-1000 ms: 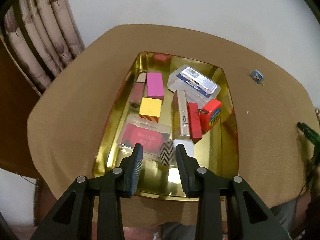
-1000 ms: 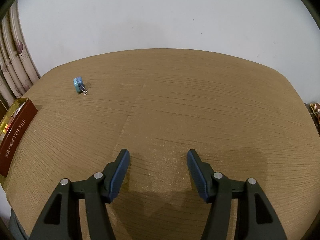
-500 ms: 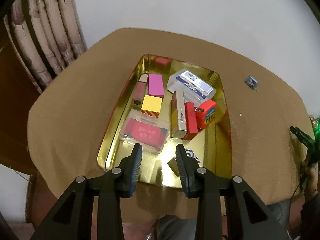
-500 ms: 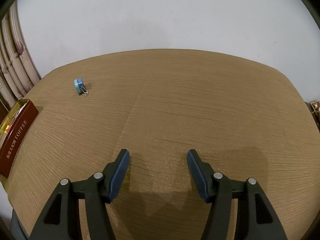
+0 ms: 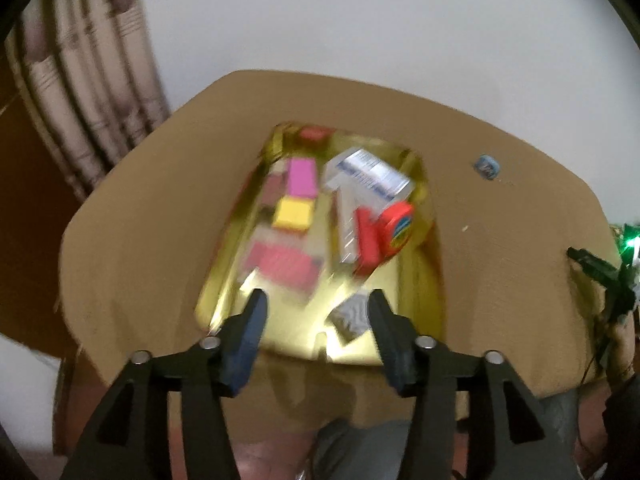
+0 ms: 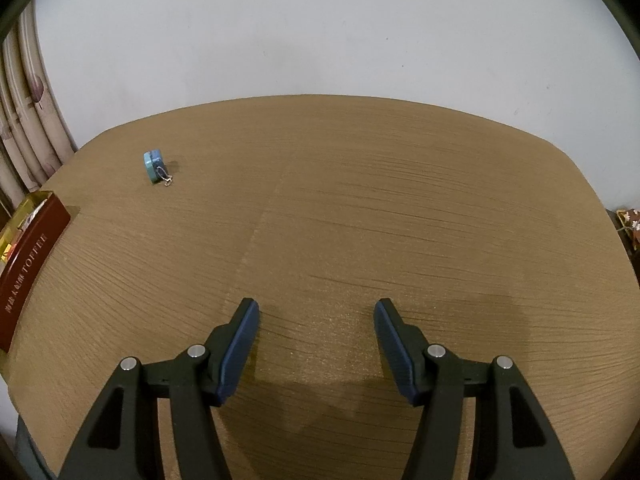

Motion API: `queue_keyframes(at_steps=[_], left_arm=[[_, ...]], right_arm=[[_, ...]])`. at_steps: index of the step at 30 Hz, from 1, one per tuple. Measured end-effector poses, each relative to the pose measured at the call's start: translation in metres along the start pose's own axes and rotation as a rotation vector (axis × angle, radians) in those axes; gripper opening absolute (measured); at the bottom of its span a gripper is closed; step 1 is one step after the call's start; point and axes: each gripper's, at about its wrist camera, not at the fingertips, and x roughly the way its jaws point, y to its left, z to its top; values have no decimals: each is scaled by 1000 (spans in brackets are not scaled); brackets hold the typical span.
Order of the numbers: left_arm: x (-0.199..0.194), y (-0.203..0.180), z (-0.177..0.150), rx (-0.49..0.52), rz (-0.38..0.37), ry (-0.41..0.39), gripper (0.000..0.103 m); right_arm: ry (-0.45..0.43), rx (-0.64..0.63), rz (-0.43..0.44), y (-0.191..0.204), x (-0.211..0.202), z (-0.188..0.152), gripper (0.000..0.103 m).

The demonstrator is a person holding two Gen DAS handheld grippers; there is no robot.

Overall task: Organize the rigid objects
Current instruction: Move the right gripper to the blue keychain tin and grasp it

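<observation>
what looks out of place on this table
One small blue item with a little metal ring lies alone on the bare table, well apart from the gold tray that holds everything else. Inside the tray, a black-and-white patterned piece lies tilted near the front edge.

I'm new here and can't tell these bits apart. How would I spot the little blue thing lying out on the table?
Start at the brown table and look past the gold tray, towards the wall. The small blue thing lies there by itself, outside the tray, with a short metal chain at its near end. Everything else small is crowded together inside the tray; this alone sits on bare wood.
</observation>
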Motion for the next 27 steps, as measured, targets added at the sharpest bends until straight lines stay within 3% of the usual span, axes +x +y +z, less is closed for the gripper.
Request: queue_keyframes(at_steps=[3,5,7,9,12,14,17,21,23,27], left_arm=[[18,-16,29,42,40,-48,51],[35,-22,53,49,25,-55,51],[58,-26,70,51,-7,-6,51],[82,-33,77,72,8,51,47],[100,-40,73,119,0,107,41],[98,-37,65,113,-40,142,31],[81,-25,49,95,-139,166,37],[56,-5,40,66,-18,56,36],[38,0,34,34,45,-15,44],[12,0,6,-10,88,-103,57]], right_arm=[[2,-6,-7,1,1,0,62],[1,-6,-6,1,2,0,62],[1,-5,-3,0,1,0,62],[0,0,3,-2,1,-1,62],[-1,7,9,-3,-1,-2,64],[-2,7,11,-4,-2,-2,65],[-3,8,13,-5,-3,-2,65],[11,-21,-15,3,0,-1,67],[12,-23,-29,7,-2,2,67],[-13,-57,103,39,-11,28,67]])
